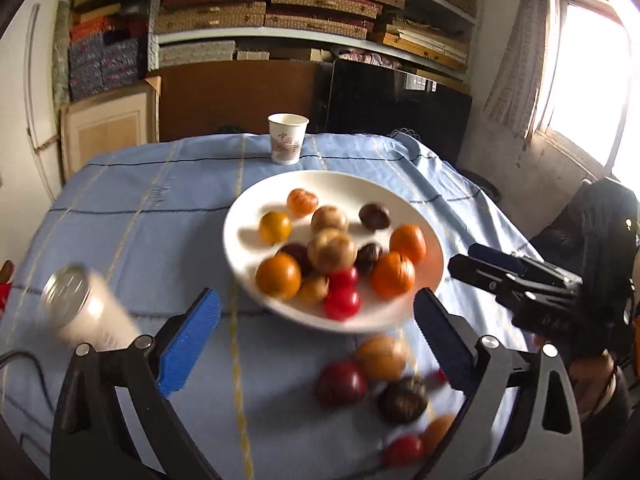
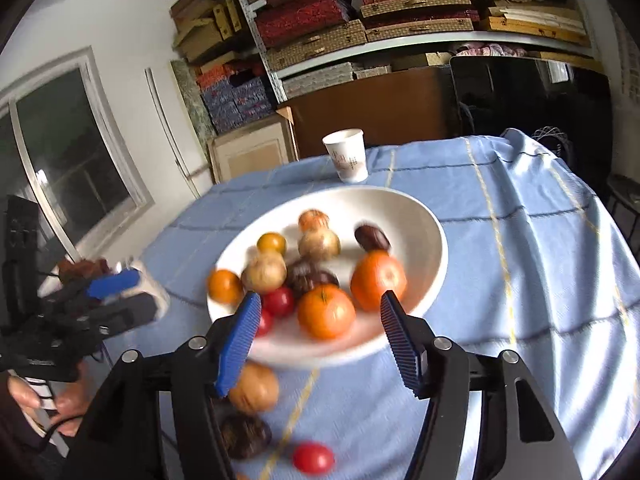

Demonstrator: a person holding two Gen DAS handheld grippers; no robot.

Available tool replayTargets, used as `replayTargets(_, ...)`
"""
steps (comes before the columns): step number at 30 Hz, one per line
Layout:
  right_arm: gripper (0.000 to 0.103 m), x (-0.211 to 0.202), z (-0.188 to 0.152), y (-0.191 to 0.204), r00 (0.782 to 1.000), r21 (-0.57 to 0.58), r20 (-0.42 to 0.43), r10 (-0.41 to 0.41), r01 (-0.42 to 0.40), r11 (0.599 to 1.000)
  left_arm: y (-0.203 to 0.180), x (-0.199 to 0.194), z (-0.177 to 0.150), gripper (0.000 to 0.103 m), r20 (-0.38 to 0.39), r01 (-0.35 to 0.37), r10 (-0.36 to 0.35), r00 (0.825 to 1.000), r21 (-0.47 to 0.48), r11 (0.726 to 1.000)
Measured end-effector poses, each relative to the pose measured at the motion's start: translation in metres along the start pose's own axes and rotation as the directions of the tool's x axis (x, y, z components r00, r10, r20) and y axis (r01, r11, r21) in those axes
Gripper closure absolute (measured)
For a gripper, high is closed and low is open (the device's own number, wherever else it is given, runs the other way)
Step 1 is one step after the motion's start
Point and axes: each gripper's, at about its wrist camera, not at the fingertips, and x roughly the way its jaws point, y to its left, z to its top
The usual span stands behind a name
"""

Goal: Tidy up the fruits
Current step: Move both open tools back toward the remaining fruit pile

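Observation:
A white plate (image 1: 248, 208) (image 2: 420, 220) on the blue checked cloth holds oranges, red tomatoes, tan round fruits and dark ones. On the cloth in front of it lie loose fruits: a tan one (image 1: 382, 356) (image 2: 254, 388), a dark red one (image 1: 340, 382), a dark brown one (image 1: 402, 400) (image 2: 244, 436) and a red tomato (image 1: 404, 450) (image 2: 312, 458). My left gripper (image 1: 318, 294) is open over the plate's near rim, holding nothing. My right gripper (image 2: 320, 296) is open too, its blue pads either side of a plated orange (image 2: 326, 312) without touching it.
A white can (image 1: 86, 312) lies tilted on the cloth at the left. A paper cup (image 1: 287, 138) (image 2: 348, 154) stands behind the plate near the table's far edge. Shelves of boxes fill the back wall. The cloth falls away at the right edge.

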Motion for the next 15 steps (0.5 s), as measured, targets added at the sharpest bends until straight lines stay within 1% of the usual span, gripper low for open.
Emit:
replayTargets(2, 0.04, -0.004, -0.012, 0.003, 1.0, -0.016, -0.025, -0.004, 0.004, 1.0, -0.001, -0.01, -0.019, 0.006, 0.021, -0.022, 0.022, 1.0, -0.005, 1.0)
replayTargets(5, 0.04, -0.004, -0.026, 0.007, 0.997, -0.042, -0.071, -0.035, 0.032, 0.999, -0.003, -0.015, -0.038, 0.006, 0.018, -0.07, 0.07, 0.997, 0.01, 0.997)
replayTargets(6, 0.04, -0.004, -0.03, 0.009, 0.995, -0.054, -0.086, -0.049, 0.044, 0.998, -0.004, -0.016, -0.043, 0.006, 0.018, -0.095, 0.095, 0.995, 0.018, 0.995)
replayTargets(8, 0.04, -0.003, -0.035, 0.014, 0.99, -0.095, -0.092, -0.103, 0.094, 0.991, -0.004, -0.019, -0.048, 0.006, 0.018, -0.104, 0.104, 0.994, 0.022, 0.994)
replayTargets(9, 0.041, -0.003, -0.038, 0.016, 0.989, -0.116, -0.09, -0.117, 0.106, 0.988, -0.003, -0.021, -0.05, 0.006, 0.015, -0.104, 0.103, 0.995, 0.02, 0.994)
replayTargets(11, 0.043, -0.002, -0.041, 0.02, 0.988, -0.141, -0.105, -0.116, 0.101, 0.985, 0.0, -0.024, -0.052, 0.006, 0.018, -0.105, 0.105, 0.994, 0.009, 0.994)
replayTargets(15, 0.053, 0.004, -0.048, 0.018, 0.978, -0.125, -0.189, -0.09, 0.067, 0.99, 0.006, -0.027, -0.052, 0.006, 0.02, -0.12, 0.12, 0.993, -0.014, 0.993)
